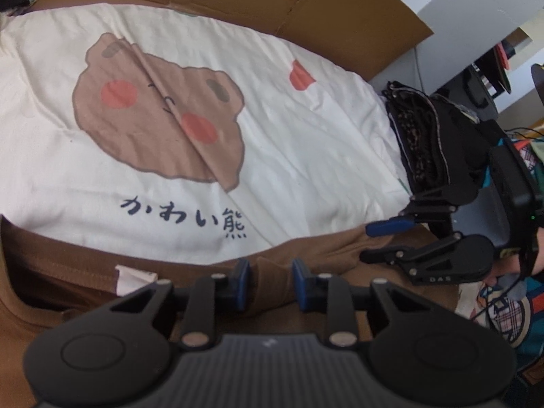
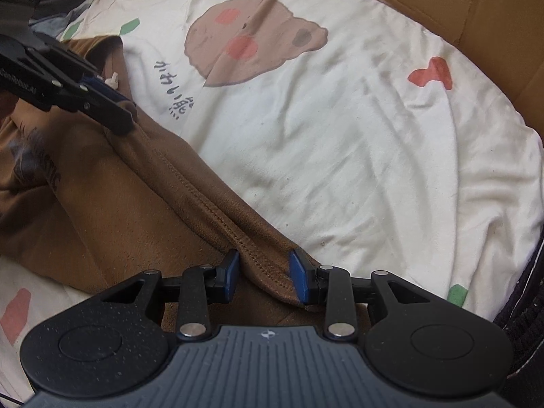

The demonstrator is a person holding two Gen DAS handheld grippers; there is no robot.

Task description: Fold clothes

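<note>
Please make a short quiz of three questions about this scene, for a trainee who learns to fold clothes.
1. True or false: the brown garment lies on a white bedsheet printed with a bear face.
2. Which part of the brown garment sits between the pads of the right hand-held gripper?
A. a white label
B. a stitched hem
C. a button
3. Fill in: behind the sheet, along its far side, stands flattened brown ______.

Key
1. True.
2. B. The double-stitched hem runs between the blue pads. The left hand-held gripper also has brown fabric between its pads.
3. Cardboard.
</note>
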